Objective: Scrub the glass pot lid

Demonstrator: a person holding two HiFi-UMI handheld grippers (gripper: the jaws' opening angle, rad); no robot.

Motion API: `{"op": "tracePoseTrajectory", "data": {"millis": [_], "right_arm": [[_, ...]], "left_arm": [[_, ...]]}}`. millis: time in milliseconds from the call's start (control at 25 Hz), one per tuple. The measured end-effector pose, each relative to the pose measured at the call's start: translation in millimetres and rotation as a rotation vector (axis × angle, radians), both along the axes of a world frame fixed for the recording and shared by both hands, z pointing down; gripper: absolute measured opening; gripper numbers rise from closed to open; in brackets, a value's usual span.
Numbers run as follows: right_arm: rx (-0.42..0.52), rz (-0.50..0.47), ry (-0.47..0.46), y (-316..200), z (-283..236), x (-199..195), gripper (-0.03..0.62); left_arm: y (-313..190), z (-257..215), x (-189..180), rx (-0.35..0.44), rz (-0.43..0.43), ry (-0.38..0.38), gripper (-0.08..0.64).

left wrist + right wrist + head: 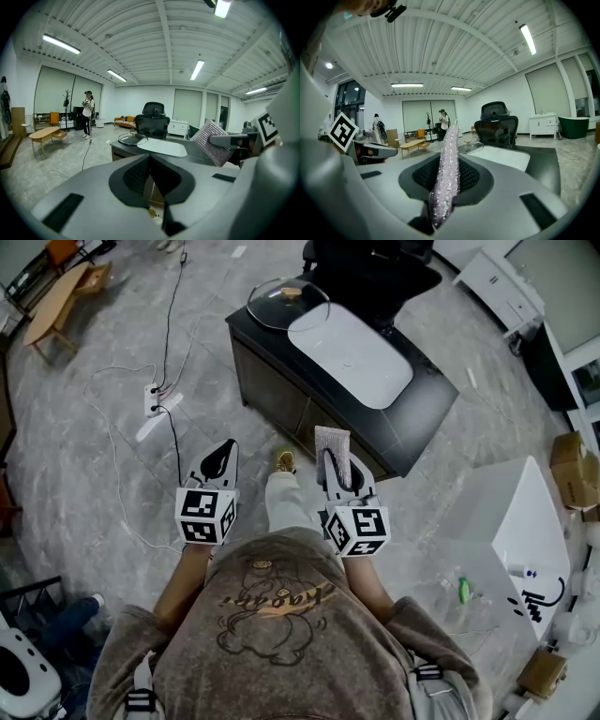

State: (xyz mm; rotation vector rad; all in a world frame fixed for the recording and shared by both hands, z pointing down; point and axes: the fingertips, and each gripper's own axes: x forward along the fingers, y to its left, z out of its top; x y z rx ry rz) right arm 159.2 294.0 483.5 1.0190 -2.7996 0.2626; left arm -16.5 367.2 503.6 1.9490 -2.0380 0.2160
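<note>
Though left gripper [150, 158] jaws together, right gripper [330, 463] jaws on scrubber [446, 178], lid [281, 307] well ahead.

We log the glass pot lid [272, 310] clear, its knob [292, 292] tan. Under it the desk [281, 390] near-black, the mat [349, 352] plain white. The scrub cloth [445, 173] silvery pink, glittering all over like sequins (it reads flat grey from the head view). Both the left gripper [223, 452] and right gripper [334, 465]: pale grey shells, black insides, cubes [206, 514] in black-and-white square markers. The floor [112, 465] grey, marbled. The sweatshirt [281, 634] taupe with a brown print. The chair [375, 277] black.
</note>
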Motion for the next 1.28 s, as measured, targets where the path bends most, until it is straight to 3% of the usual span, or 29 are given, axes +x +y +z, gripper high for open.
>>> {"op": "tracePoseTrajectory", "data": {"millis": [240,600,840,1280], "right_arm": [[0.005,-0.031,-0.014,-70,4,-48,0.083],[-0.014,-0.019,-0.016,-215,-10,-95,0.083],[-0.025,-0.018,-0.007,-302,-19,-117,0.083],[-0.048,-0.01,0.02,-372,-17,-148,0.083]], "left_arm": [[-70,0,-35,0.001,0.018,-0.007,0.018],[-223,-26,-78,0.013,0.105,0.008,0.018],[-316,-40,-109,0.033,0.045,-0.015,0.018],[-399,-52,-145,0.059,0.084,-0.029,0.02]]}}
